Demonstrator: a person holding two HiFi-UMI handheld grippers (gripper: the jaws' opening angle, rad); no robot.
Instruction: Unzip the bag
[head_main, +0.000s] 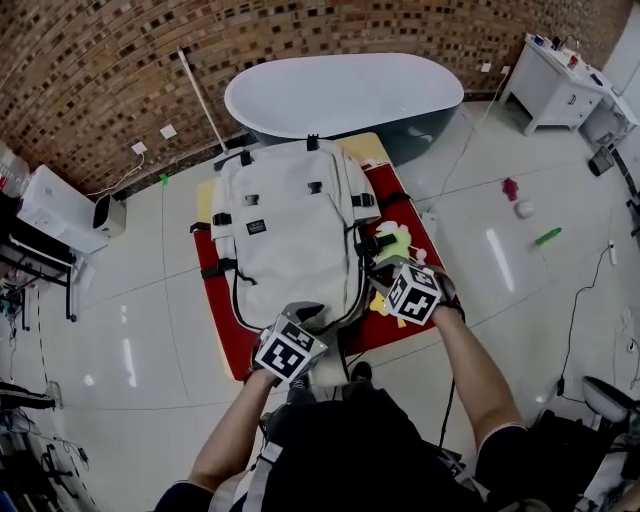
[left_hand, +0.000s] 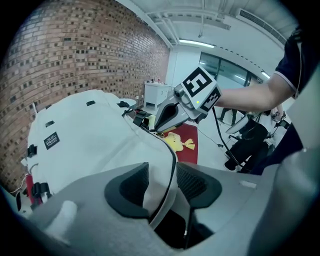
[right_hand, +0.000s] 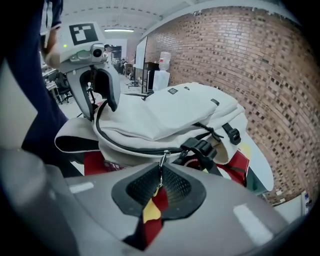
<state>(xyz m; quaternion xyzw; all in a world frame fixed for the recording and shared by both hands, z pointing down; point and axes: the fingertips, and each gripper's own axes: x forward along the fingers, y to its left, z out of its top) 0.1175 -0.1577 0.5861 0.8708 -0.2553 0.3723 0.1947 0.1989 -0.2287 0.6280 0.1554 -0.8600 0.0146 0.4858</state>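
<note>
A white backpack (head_main: 290, 235) lies flat on a red mat (head_main: 225, 310) on the floor. My left gripper (head_main: 305, 315) is at the bag's near bottom edge. In the left gripper view its jaws (left_hand: 160, 182) stand wide, and the bag's flap with the black zipper line (left_hand: 172, 165) runs loosely between the pads. My right gripper (head_main: 385, 262) is at the bag's right side. In the right gripper view it (right_hand: 160, 172) is shut on the red and yellow zipper pull (right_hand: 152, 210), whose metal ring (right_hand: 162, 157) hangs from the zipper track.
A white bathtub (head_main: 340, 95) stands just behind the mat, against a brick wall. Yellow and green toys (head_main: 393, 240) lie beside the bag's right side. A white cabinet (head_main: 555, 85) is at the back right, a white appliance (head_main: 60, 210) at the left. Small items (head_main: 547, 236) dot the tiled floor.
</note>
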